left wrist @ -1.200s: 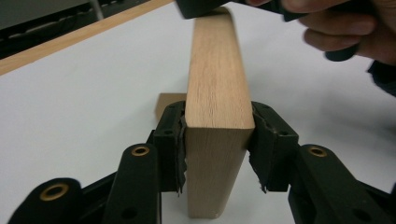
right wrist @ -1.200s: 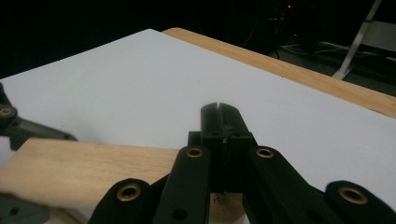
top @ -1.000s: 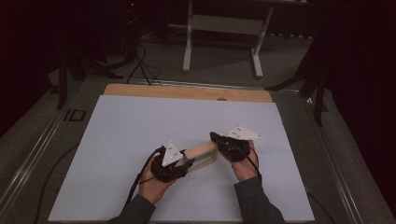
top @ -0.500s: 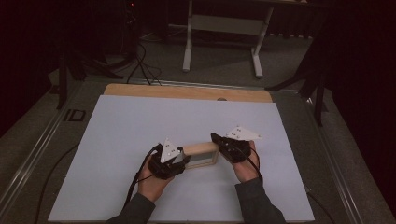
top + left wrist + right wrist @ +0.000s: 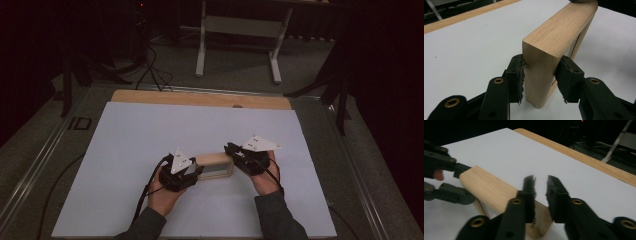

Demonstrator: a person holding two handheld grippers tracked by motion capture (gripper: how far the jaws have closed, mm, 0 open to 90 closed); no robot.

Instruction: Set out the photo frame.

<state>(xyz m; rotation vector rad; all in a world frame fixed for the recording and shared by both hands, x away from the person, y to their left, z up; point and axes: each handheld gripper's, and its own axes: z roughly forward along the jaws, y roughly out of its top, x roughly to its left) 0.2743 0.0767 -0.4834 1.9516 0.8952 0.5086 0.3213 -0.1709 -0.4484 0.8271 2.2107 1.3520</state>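
A wooden frame [image 5: 216, 166] stands on edge on the white worktop [image 5: 150, 130], between the left hand-held gripper [image 5: 194, 171] and the right hand-held gripper [image 5: 231, 151], one at each end. Dark floor lies beyond.

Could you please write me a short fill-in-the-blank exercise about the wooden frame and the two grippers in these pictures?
1. The left gripper clamps one end of the ____ frame.
2. The right gripper has just been opening, and its fingers stand with a narrow ____ between them above the frame's other end.
3. The frame stands on a ____ sheet that covers the table.

Missing words: wooden; gap; white
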